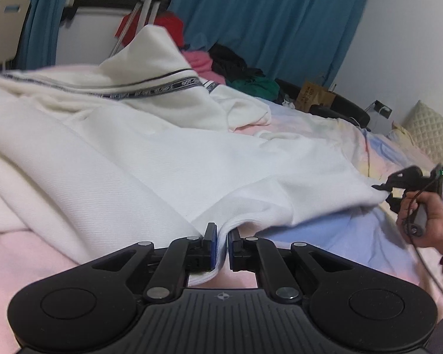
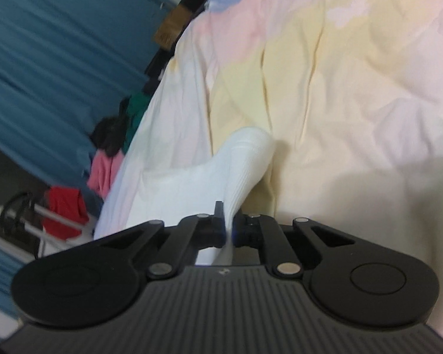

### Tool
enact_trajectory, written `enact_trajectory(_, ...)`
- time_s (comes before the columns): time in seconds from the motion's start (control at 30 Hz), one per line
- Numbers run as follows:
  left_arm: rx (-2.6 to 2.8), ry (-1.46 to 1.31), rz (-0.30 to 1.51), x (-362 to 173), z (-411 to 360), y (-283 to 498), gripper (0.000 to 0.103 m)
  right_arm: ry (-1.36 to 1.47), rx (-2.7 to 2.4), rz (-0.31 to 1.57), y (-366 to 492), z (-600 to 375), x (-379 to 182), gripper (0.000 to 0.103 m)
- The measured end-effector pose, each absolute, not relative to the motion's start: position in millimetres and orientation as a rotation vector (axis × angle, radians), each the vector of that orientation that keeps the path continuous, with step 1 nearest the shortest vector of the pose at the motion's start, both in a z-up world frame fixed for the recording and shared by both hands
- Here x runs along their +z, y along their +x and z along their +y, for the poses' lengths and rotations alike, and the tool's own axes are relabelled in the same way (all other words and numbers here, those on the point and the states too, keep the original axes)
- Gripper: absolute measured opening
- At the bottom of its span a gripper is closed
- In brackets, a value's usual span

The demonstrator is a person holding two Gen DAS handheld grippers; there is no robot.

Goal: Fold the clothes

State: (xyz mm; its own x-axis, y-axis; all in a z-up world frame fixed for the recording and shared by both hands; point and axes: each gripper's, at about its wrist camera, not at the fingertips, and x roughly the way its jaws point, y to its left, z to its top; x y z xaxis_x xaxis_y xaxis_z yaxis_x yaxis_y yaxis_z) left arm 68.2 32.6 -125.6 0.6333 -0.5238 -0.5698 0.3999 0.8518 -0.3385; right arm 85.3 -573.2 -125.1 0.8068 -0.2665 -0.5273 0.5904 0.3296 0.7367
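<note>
A white garment (image 1: 150, 153) with a dark patterned band across it lies spread and rumpled on the pastel bedsheet (image 1: 354, 236). My left gripper (image 1: 222, 237) is shut on the garment's near edge, with cloth pinched between the blue pads. My right gripper (image 2: 229, 225) is shut on another white ribbed edge of the garment (image 2: 242, 165). In the left wrist view the right gripper (image 1: 382, 190) shows at the far right, held by a hand, pinching the garment's corner and pulling it taut.
A pile of red, pink, black and green clothes (image 1: 230, 67) lies at the bed's far side before blue curtains (image 1: 265, 14). A brown paper bag (image 1: 314, 96) and a quilted cream headboard (image 1: 434, 135) stand at the right. A tripod (image 1: 138, 14) stands behind.
</note>
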Motion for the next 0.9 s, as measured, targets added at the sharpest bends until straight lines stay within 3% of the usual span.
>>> enact_trajectory(0.13, -0.509, -0.383, 0.784, -112, 61, 68, 0.051, 1.058, -0.625, 0.346, 78, -579, -131, 0.006)
enact_trajectory(0.17, -0.491, -0.438, 0.793, -110, 72, 67, 0.056, 1.043, -0.635, 0.353, 77, -580, -133, 0.006)
enact_trajectory(0.3, -0.334, -0.672, 0.833, -116, 121, 73, 0.065, 1.025, -0.661, 0.348, 82, -586, -134, 0.006)
enact_trajectory(0.43, -0.097, -0.951, 0.849, -142, 175, 81, 0.065, 0.986, -0.68, 0.352, 89, -584, -129, 0.007)
enact_trajectory(0.57, 0.081, -1.195, 0.753, -163, 219, 79, 0.059, 0.992, -0.691, 0.343, 93, -586, -127, 0.007)
enact_trajectory(0.7, 0.23, -1.25, 0.603, -160, 247, 83, 0.053, 0.992, -0.703, 0.328, 90, -587, -126, 0.007)
enact_trajectory(0.73, 0.256, -1.266, 0.588, -160, 253, 85, 0.045, 0.991, -0.706, 0.32, 89, -587, -125, 0.007)
enact_trajectory(0.77, 0.269, -1.271, 0.583, -159, 258, 86, 0.029, 0.99, -0.708, 0.311, 87, -588, -124, 0.006)
enact_trajectory(0.8, 0.28, -1.273, 0.579, -158, 261, 86, 0.02, 0.995, -0.714, 0.299, 85, -589, -124, 0.006)
enact_trajectory(0.9, 0.313, -1.276, 0.567, -155, 273, 85, 0.01, 1.024, -0.747, 0.267, 76, -592, -124, 0.006)
